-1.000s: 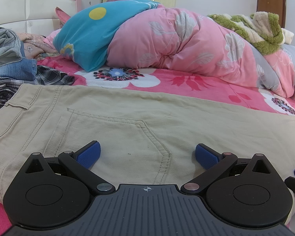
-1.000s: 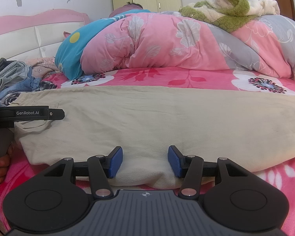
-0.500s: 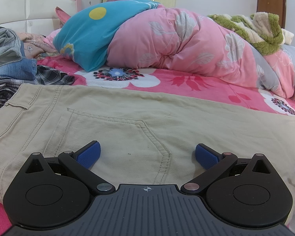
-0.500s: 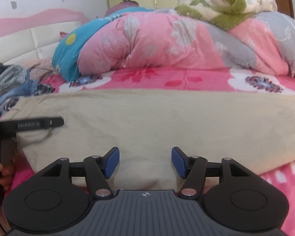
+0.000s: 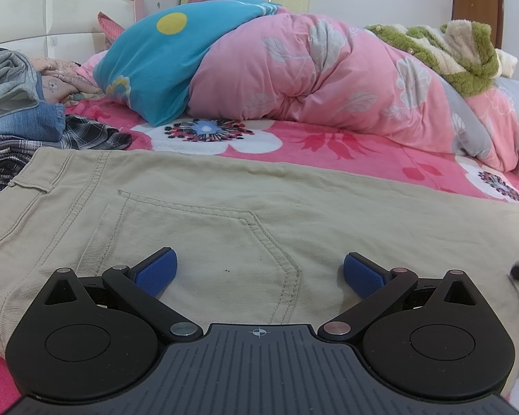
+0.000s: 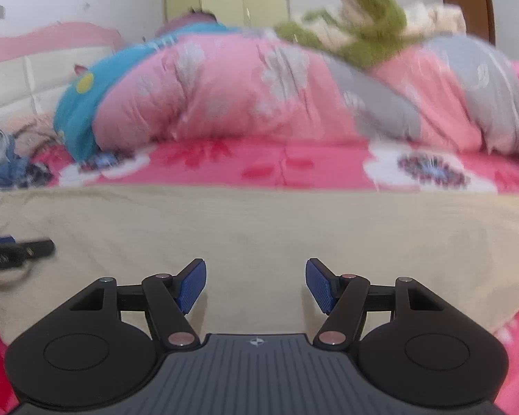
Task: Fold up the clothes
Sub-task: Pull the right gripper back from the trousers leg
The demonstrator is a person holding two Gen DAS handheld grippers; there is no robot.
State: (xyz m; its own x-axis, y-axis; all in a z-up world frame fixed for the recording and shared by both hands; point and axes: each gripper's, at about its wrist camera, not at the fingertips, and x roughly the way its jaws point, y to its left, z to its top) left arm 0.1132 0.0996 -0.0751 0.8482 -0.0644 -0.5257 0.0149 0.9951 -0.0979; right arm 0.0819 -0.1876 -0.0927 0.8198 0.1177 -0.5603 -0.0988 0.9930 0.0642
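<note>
- Left gripper (image 5: 258,273): jaws stand wide apart, nothing between the blue pads (image 5: 155,271). It hangs low over the seat of the trousers (image 5: 225,214).
- Trousers: beige, spread flat across the bed (image 5: 346,148), lying crosswise ahead of both grippers. The back pocket (image 5: 204,242) sits directly ahead of the left gripper, its point falling between the two pads. The waistband and a belt loop (image 5: 29,185) lie ahead and to the left of that gripper.
- Right gripper (image 6: 256,285): jaws are opening, with a clear gap between the pads (image 6: 320,285). No cloth is clamped; the plain beige leg of the trousers (image 6: 259,228) lies below and ahead. This view is blurred.
- The near edge of the trousers runs below the right gripper's body; pink bedding shows at both lower corners of that view.
- A dark piece of the left gripper (image 6: 17,250) shows well to the left of the right gripper, over the trousers.
- A dark blurred part at the far right of the left view cannot be identified with certainty.
- Pile of clothes (image 5: 20,114): grey, denim and checked items, ahead and far left of the left gripper, just beyond the waistband.
- Quilt (image 5: 311,76): pink and floral with a blue section, bunched well ahead of both grippers, beyond the trousers.
- Green fleece blanket (image 5: 446,55): on top of the quilt, ahead and to the right of the left gripper.
- Headboard (image 5: 52,10): white padded with pink trim, far ahead at left.
</note>
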